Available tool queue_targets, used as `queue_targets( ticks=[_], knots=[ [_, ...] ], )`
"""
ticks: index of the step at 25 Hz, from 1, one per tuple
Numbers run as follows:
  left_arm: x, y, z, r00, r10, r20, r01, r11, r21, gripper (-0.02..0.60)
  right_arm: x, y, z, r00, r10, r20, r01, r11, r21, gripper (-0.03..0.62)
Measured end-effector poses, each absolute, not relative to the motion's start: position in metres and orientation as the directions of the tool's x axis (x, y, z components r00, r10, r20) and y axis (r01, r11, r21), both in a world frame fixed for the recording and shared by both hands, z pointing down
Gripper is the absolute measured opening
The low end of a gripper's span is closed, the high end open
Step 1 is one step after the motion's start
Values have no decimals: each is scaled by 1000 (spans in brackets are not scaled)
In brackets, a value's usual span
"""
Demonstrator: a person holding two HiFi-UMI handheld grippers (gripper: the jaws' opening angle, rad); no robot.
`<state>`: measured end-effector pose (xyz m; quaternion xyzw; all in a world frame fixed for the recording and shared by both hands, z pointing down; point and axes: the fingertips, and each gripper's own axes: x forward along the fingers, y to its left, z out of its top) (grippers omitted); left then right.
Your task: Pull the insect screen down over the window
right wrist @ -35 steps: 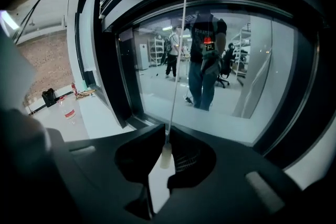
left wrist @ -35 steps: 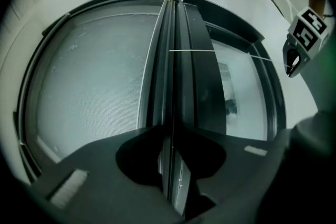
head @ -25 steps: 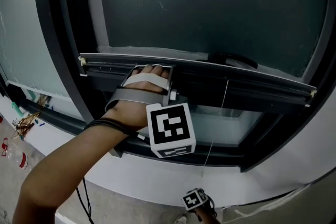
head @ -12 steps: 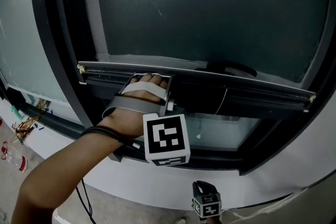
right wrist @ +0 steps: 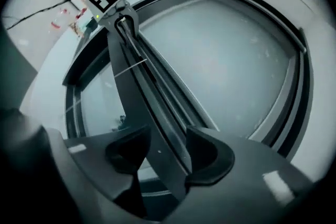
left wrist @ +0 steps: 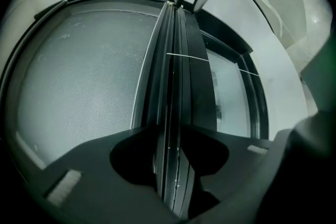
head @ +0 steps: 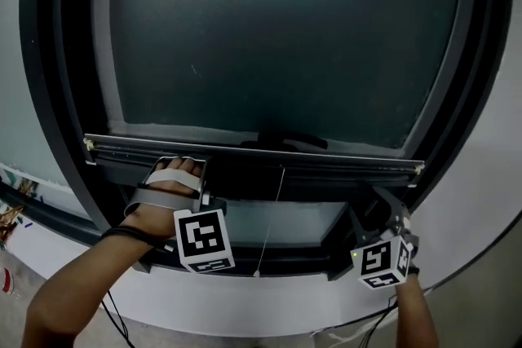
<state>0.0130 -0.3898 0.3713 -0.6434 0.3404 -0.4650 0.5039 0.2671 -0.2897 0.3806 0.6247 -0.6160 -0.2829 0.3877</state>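
Note:
The grey insect screen covers most of the window. Its dark bottom bar runs level across the frame. My left gripper is shut on the bar near its left end; in the left gripper view the bar is clamped between the jaws of my left gripper. My right gripper is at the bar's right end. Its jaws are opening, with the bar between them and a gap on one side of my right gripper. A thin white pull cord hangs from the bar's middle.
A dark curved window frame surrounds the screen. A strip of bare glass shows under the bar, above the white sill. A dark handle sits on the bar's top. Cables trail at the lower left.
My right gripper has come up from the bottom of the view to the bar's right end and now straddles it. The left gripper has kept its hold as the bar came lower.

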Motion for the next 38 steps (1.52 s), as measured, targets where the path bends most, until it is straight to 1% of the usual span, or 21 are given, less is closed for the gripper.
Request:
queue_targets(
  ticks=[3, 4, 6, 12, 18, 20, 22, 23, 24, 25, 27, 29, 33, 38],
  knots=[
    [14, -393, 369, 323, -914, 244, 45, -243, -969, 141, 291, -298, 370, 130, -977, 170, -410, 103, 906, 225],
    [15, -393, 369, 323, -914, 245, 44, -244, -969, 141, 296, -302, 369, 138, -974, 182, -374, 119, 920, 242],
    [16, -393, 369, 322, -914, 248, 43, -248, -968, 141, 302, -308, 368, 143, -969, 199, -323, 144, 935, 250],
    [18, -393, 366, 316, -915, 251, 41, -251, -967, 141, 305, -323, 372, 130, -956, 264, -216, 232, 948, 256],
    [19, -393, 365, 310, -914, 261, 42, -261, -964, 141, 306, -323, 371, 130, -954, 271, -160, 249, 955, 235],
    [19, -394, 365, 305, -913, 269, 46, -268, -962, 141, 307, -324, 372, 147, -950, 276, -156, 254, 955, 229],
    [19, -393, 369, 297, -903, 311, 59, -307, -950, 141, 306, -325, 373, 161, -944, 289, -159, 264, 951, 225],
    [19, -392, 372, 292, -892, 346, 69, -342, -937, 169, 306, -326, 373, 165, -941, 296, -162, 270, 949, 224],
    [19, -390, 375, 286, -879, 383, 80, -376, -923, 229, 306, -326, 374, 169, -938, 304, -166, 277, 947, 222],
    [18, -389, 377, 280, -868, 409, 90, -401, -912, 254, 305, -326, 374, 172, -935, 310, -170, 281, 944, 221],
    [18, -388, 378, 270, -864, 424, 103, -412, -905, 258, 304, -325, 375, 176, -933, 315, -180, 284, 942, 221],
    [18, -387, 379, 268, -877, 398, 105, -384, -917, 261, 304, -324, 375, 179, -933, 313, -194, 279, 941, 219],
    [16, -386, 380, 274, -907, 321, 76, -313, -947, 247, 300, -322, 374, 185, -934, 306, -244, 258, 935, 199],
    [13, -387, 379, 268, -917, 294, 65, -287, -956, 227, 297, -322, 375, 200, -936, 289, -275, 230, 934, 192]
  ],
)
